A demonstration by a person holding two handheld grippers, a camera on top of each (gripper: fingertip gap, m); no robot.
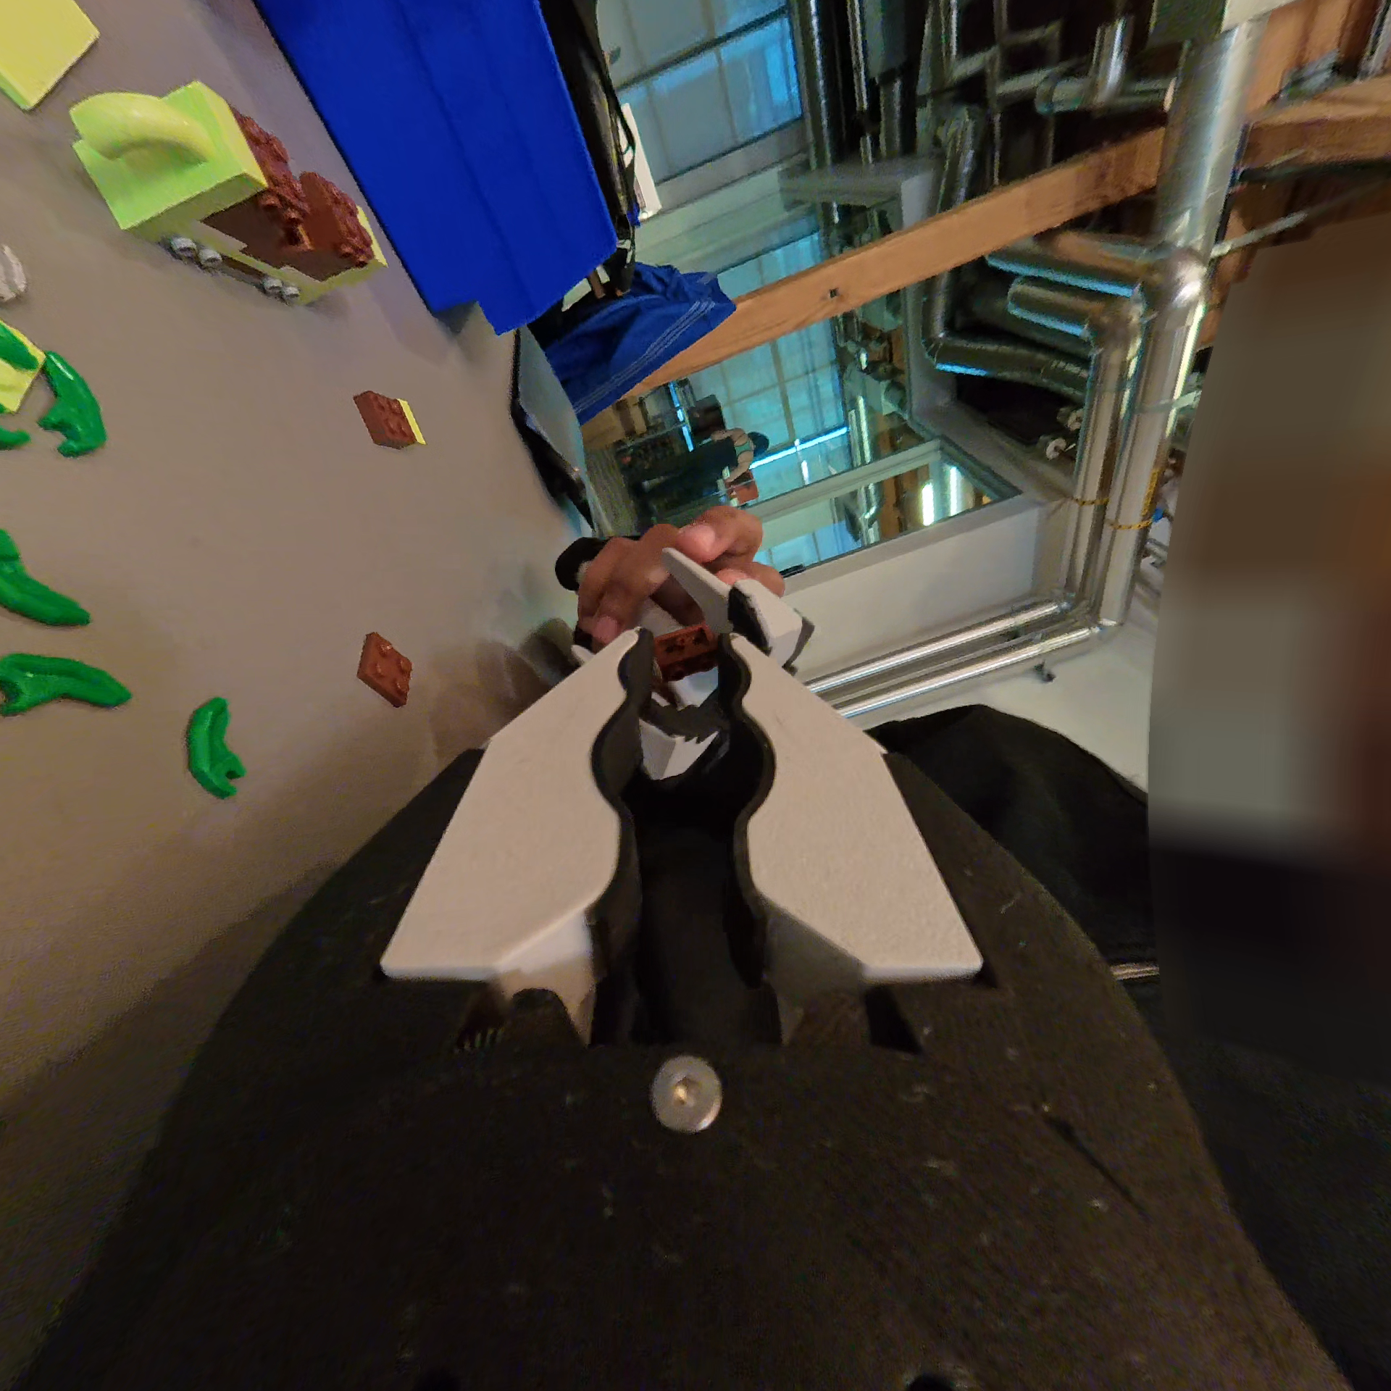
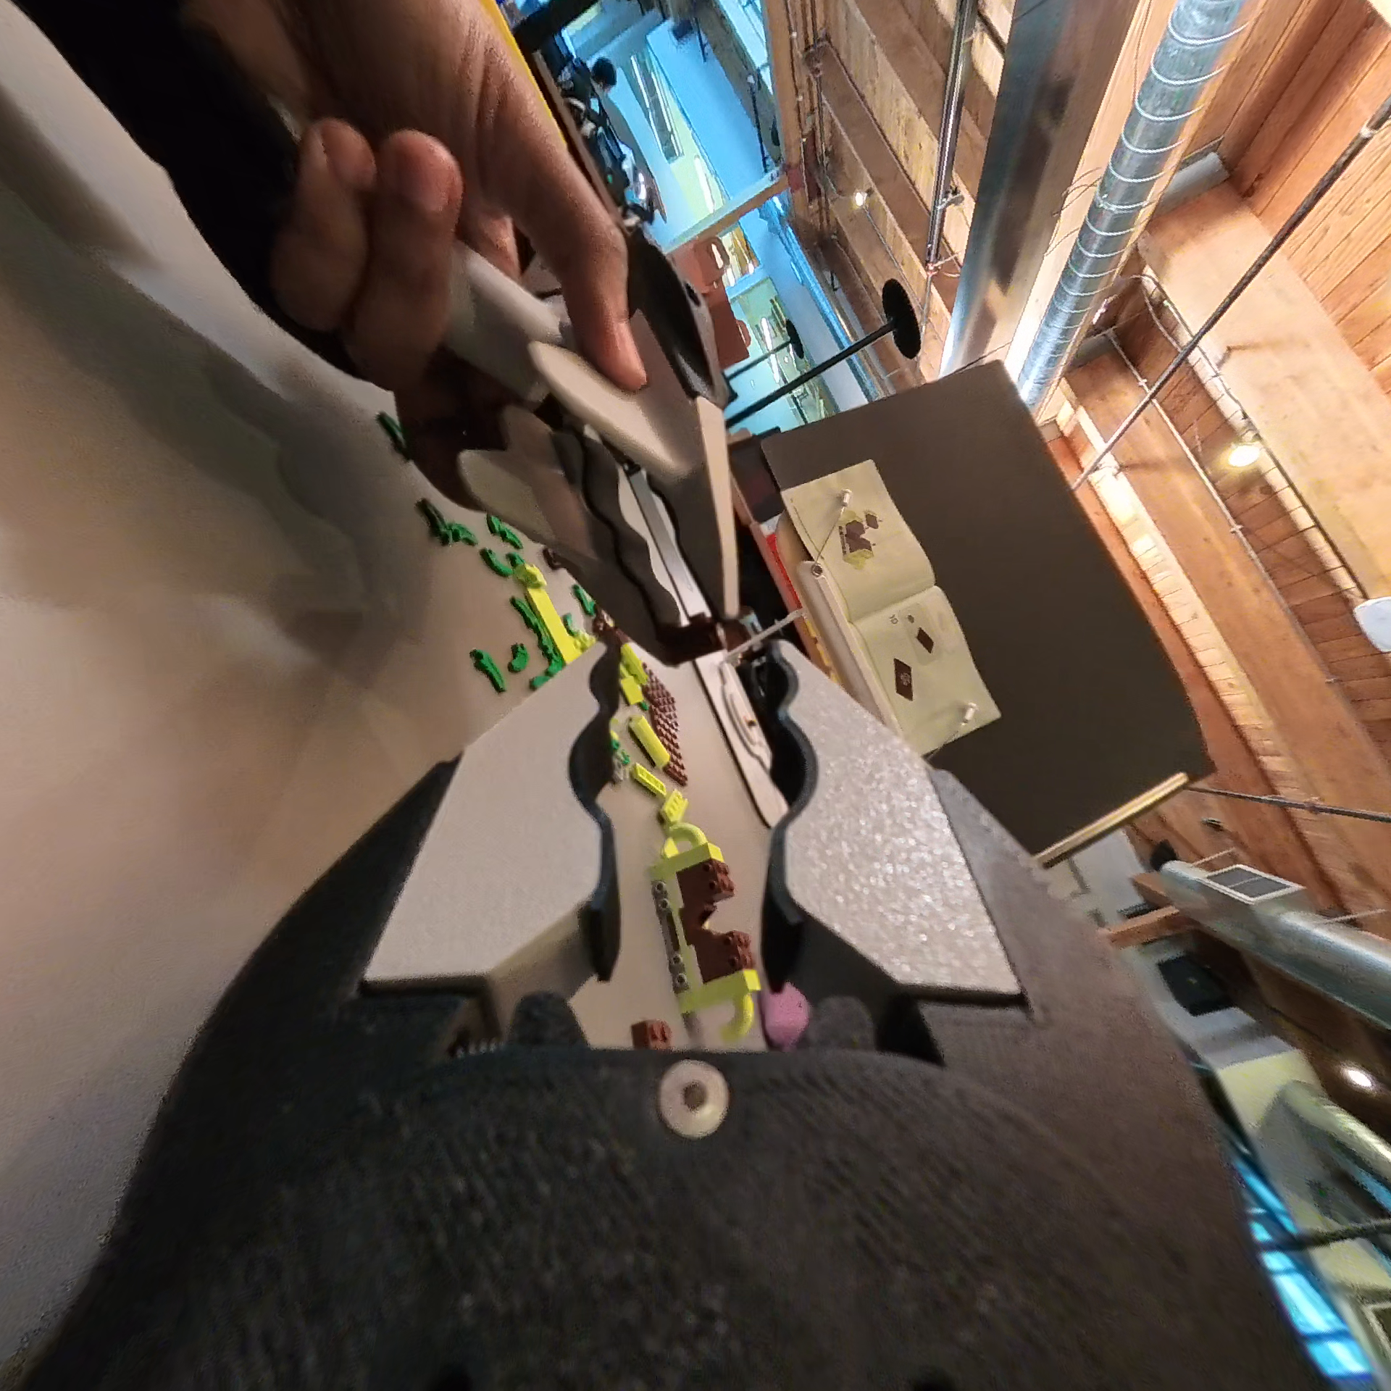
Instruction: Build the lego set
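My left gripper [image 1: 683, 644] is shut on a small brown plate [image 1: 686, 652] and holds it in the air off the grey table [image 1: 226, 527]. In the right wrist view it reaches in from the upper left with the brown plate [image 2: 696, 631] at its tip. My right gripper [image 2: 692, 666] is open, its fingertips either side of the plate and just short of it. It faces the left one, held by a hand [image 1: 647, 572]. The lime and brown partial build [image 1: 226, 188] lies on the table and also shows in the right wrist view [image 2: 704, 926].
Two loose brown plates [image 1: 388, 420] [image 1: 385, 668] and several green leaf pieces [image 1: 214, 745] lie on the table. A blue bin [image 1: 451, 150] stands at its far edge. An open instruction booklet [image 2: 881, 595] leans on a dark stand. A studded brown plate [image 2: 666, 722] lies among lime pieces. Less than 4 cm separates the two grippers' tips.
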